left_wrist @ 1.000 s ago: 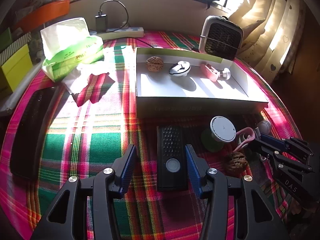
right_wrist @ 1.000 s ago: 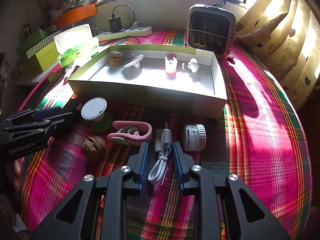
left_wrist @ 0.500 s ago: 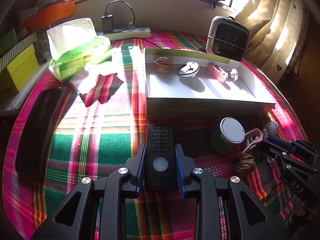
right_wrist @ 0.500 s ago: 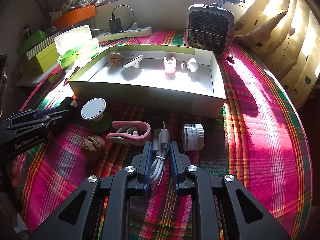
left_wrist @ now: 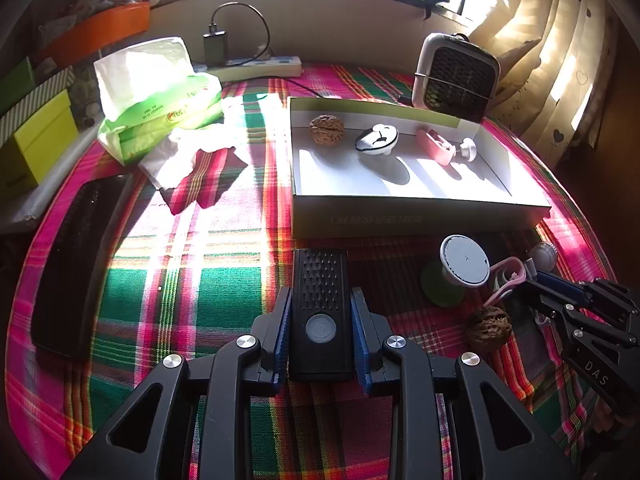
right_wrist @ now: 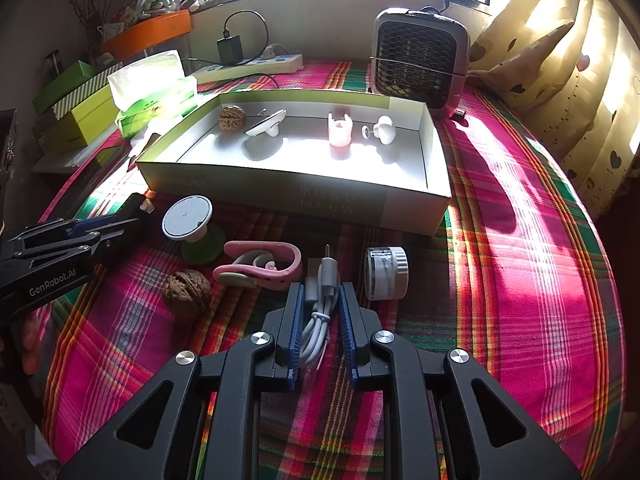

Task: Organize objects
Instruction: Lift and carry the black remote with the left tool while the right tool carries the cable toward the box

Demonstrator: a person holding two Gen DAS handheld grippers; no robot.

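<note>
A: Two grippers are both squeezing something. The left gripper, low in the middle of its picture, is pinching the black box by its sides. Its jaws have just been closing on it.

B: And the right gripper?

A: It is clamping the gray cable, low in the middle too. Both things are sitting on the checked cloth.

B: So what is happening?

A: I think this is the grabbing step. Next they are probably lifting both over the wall of the white tray, higher up in the frame.
</note>
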